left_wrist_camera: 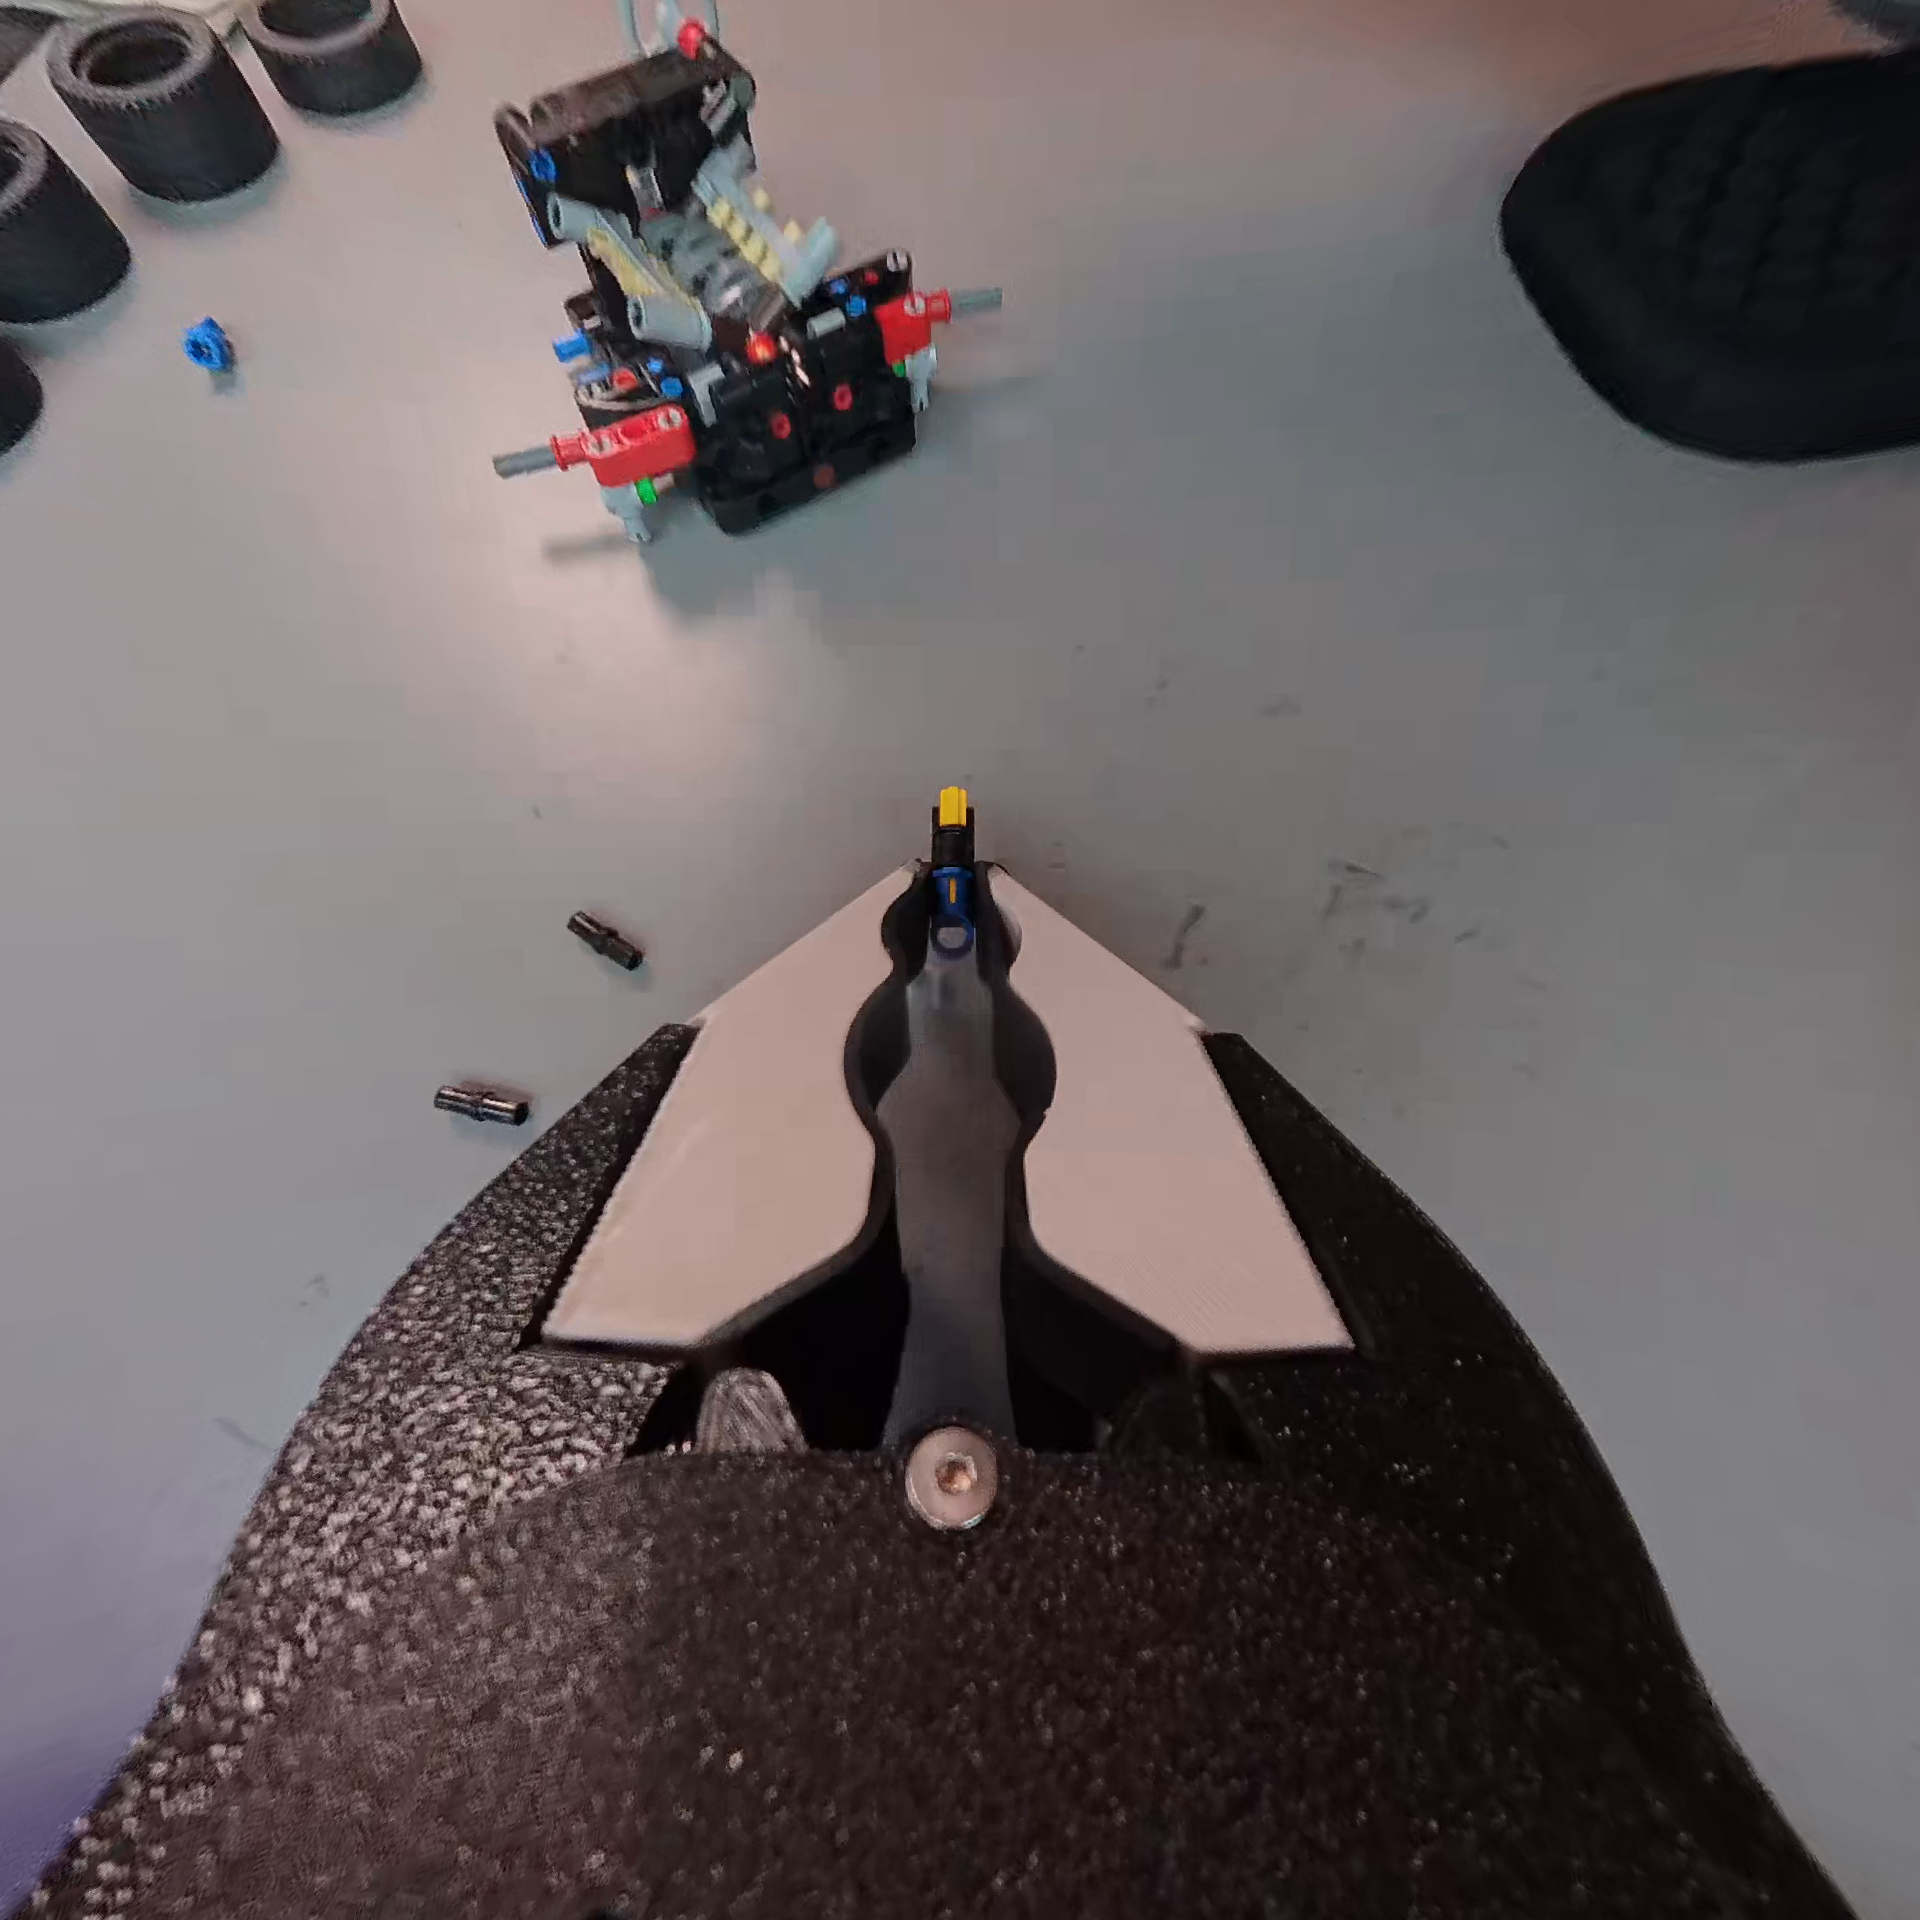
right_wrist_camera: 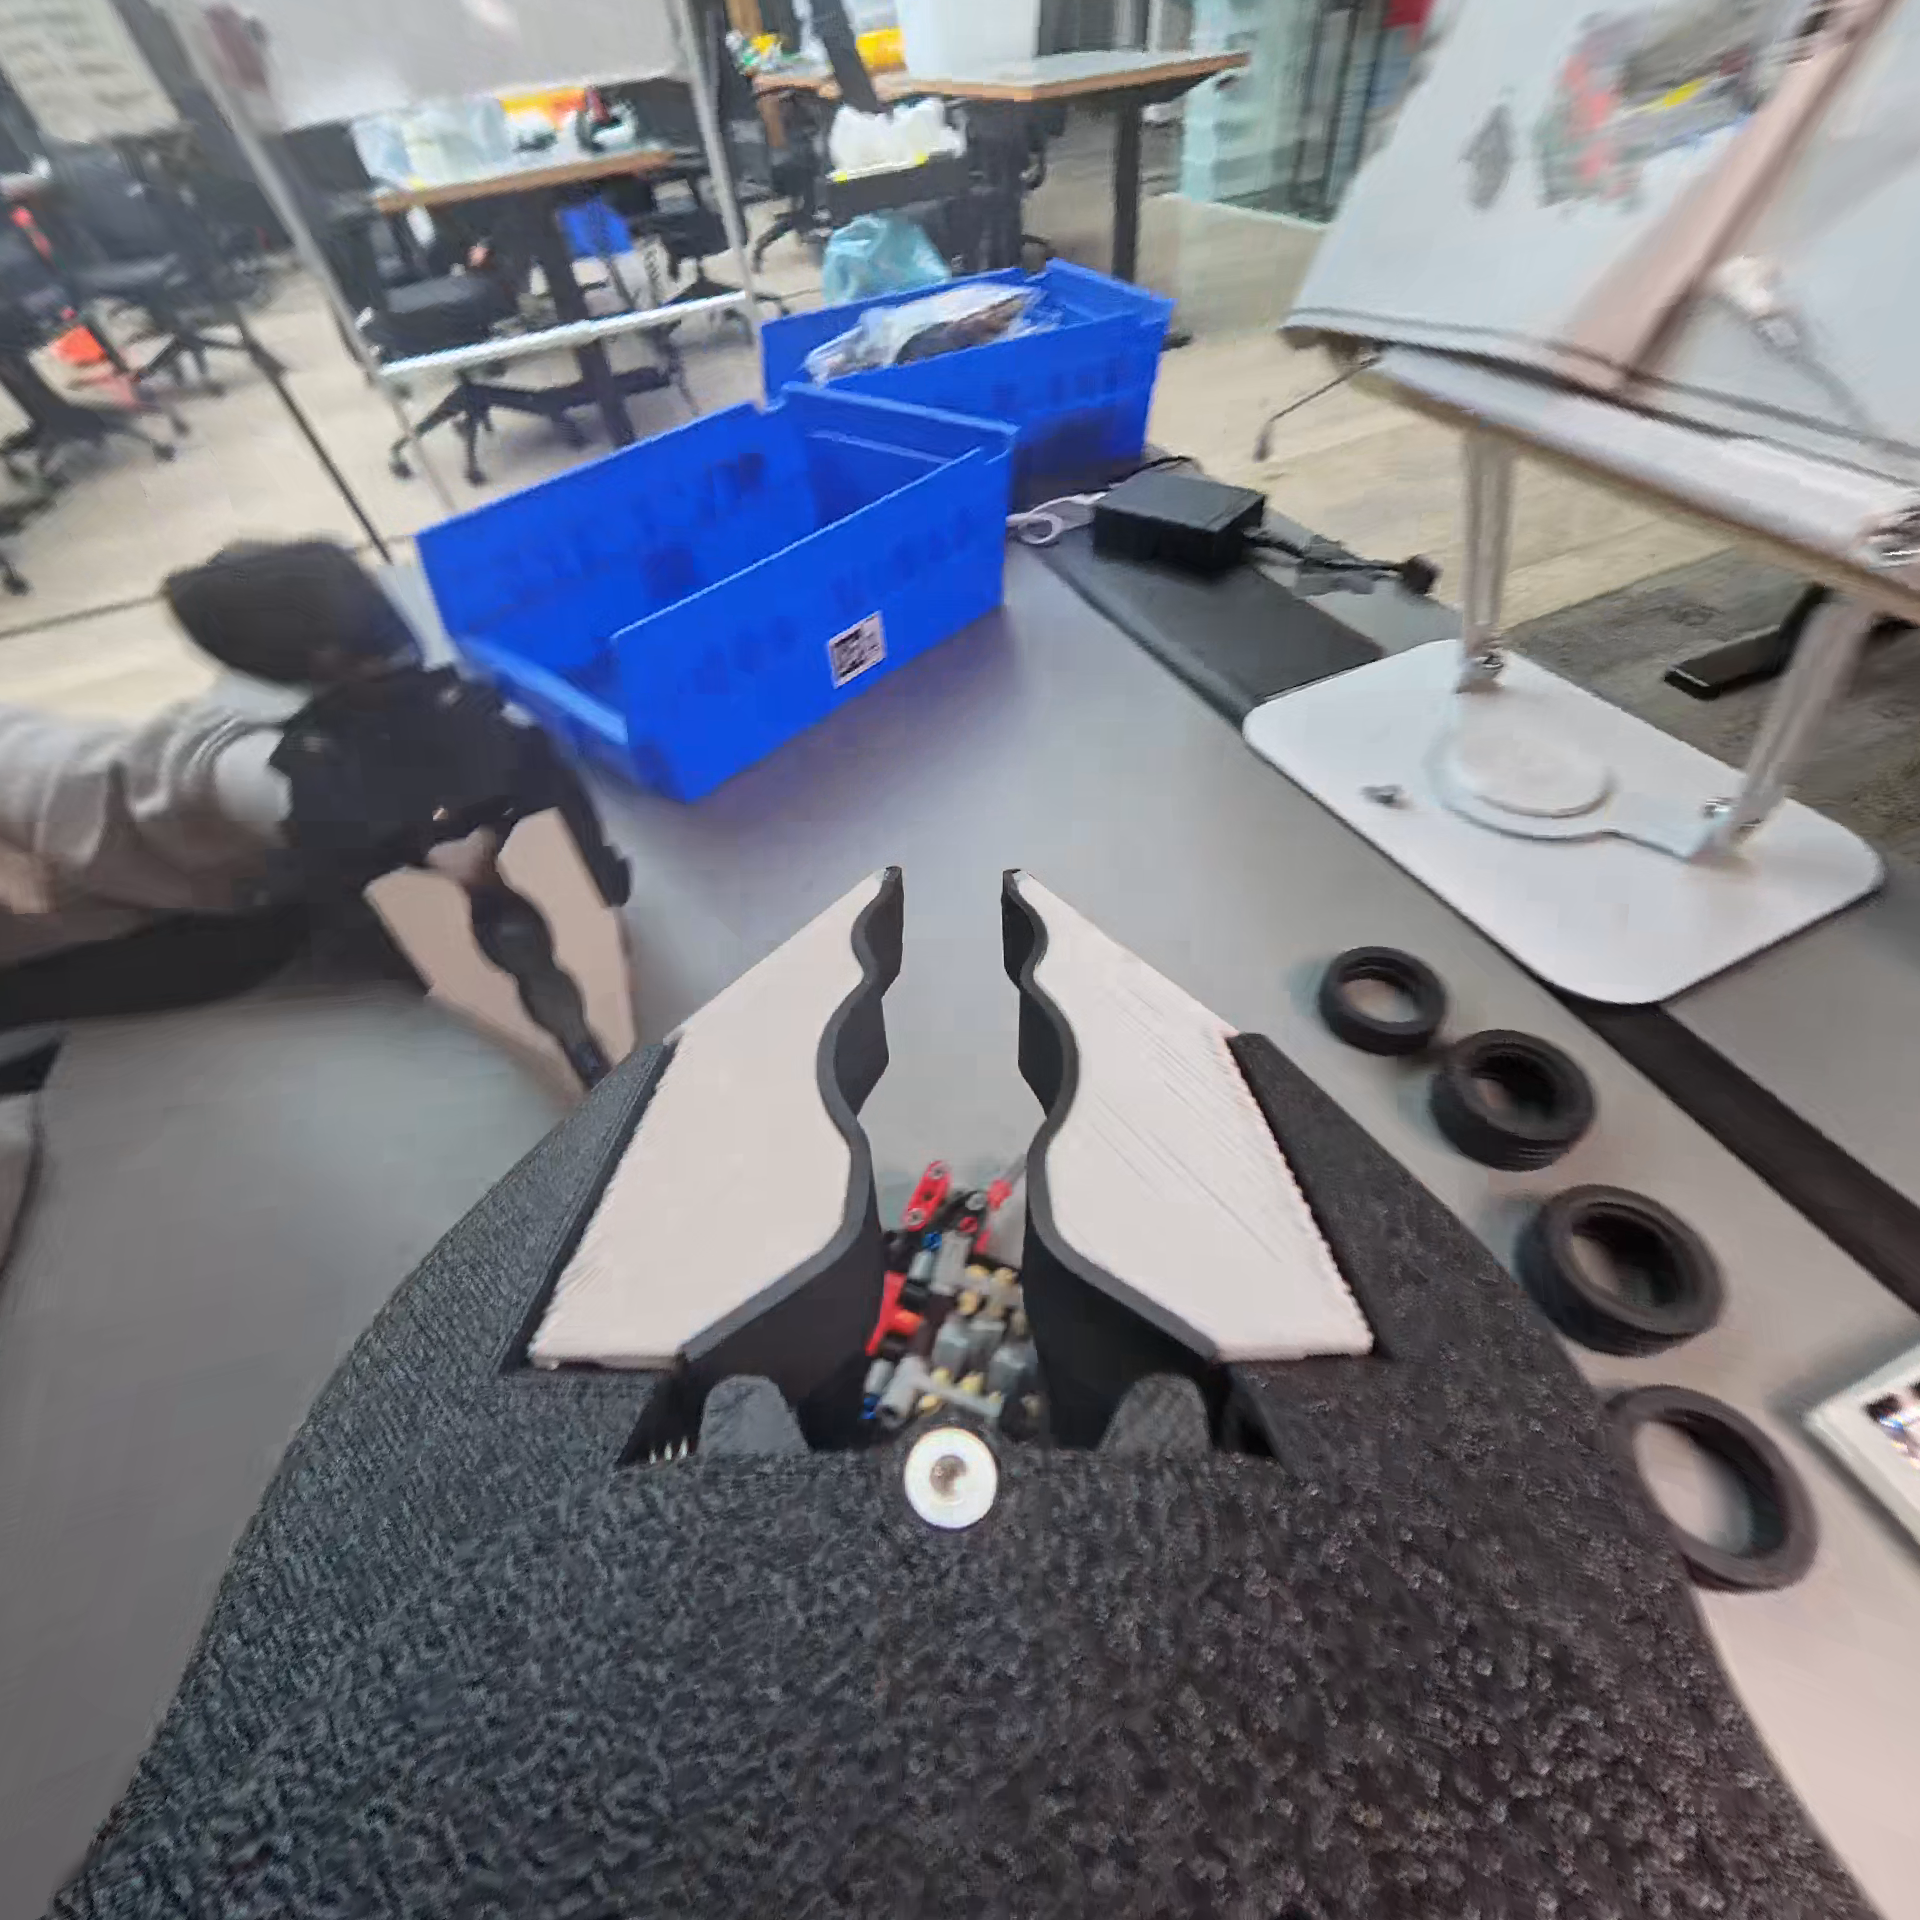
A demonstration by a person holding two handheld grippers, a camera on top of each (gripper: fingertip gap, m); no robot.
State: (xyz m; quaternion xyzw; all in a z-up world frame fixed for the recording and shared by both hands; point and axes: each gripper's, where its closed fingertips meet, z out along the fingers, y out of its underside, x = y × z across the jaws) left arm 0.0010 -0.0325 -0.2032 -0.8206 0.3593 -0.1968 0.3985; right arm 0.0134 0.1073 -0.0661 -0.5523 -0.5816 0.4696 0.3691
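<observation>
My left gripper [left_wrist_camera: 953, 868] is shut on a small pin piece [left_wrist_camera: 952, 847] with a yellow tip and a blue back end, held above the grey table. A partly built brick model [left_wrist_camera: 727, 312] in black, red and grey stands ahead and to the left of it. My right gripper [right_wrist_camera: 951, 883] is open and empty, raised above the table. The same model [right_wrist_camera: 951, 1304] shows low between its fingers, near their base. The left gripper [right_wrist_camera: 520, 935] also shows at the left of the right wrist view, with a person's sleeve behind it.
Two black pins [left_wrist_camera: 606, 940] [left_wrist_camera: 481, 1103] and a blue connector [left_wrist_camera: 208, 345] lie loose on the table. Several black tyres [left_wrist_camera: 166, 109] [right_wrist_camera: 1616, 1268] sit nearby. Two blue bins [right_wrist_camera: 727, 592], a black box [right_wrist_camera: 1179, 516] and a white stand base [right_wrist_camera: 1558, 831] are farther off. Left tips to right tips: about 20 centimetres.
</observation>
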